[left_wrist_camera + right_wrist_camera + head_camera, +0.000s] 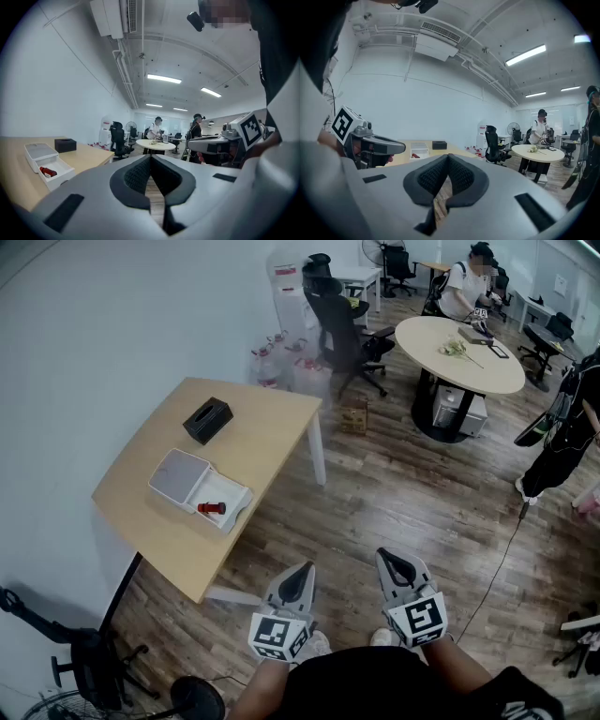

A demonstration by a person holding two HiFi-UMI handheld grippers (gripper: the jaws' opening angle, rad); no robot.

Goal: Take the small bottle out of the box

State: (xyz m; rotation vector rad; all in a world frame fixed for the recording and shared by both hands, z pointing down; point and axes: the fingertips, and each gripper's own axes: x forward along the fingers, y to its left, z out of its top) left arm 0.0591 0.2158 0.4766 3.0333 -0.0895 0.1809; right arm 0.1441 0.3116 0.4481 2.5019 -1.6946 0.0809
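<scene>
Bottle in box by desk's near edge; my left gripper, right gripper clenched, empty; approach step, I judge: next, step closer, open jaws.

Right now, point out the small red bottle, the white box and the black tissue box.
small red bottle (211, 508): head view, its body.
white box (231, 493): head view, bare inner part.
black tissue box (207, 420): head view, its top.
</scene>
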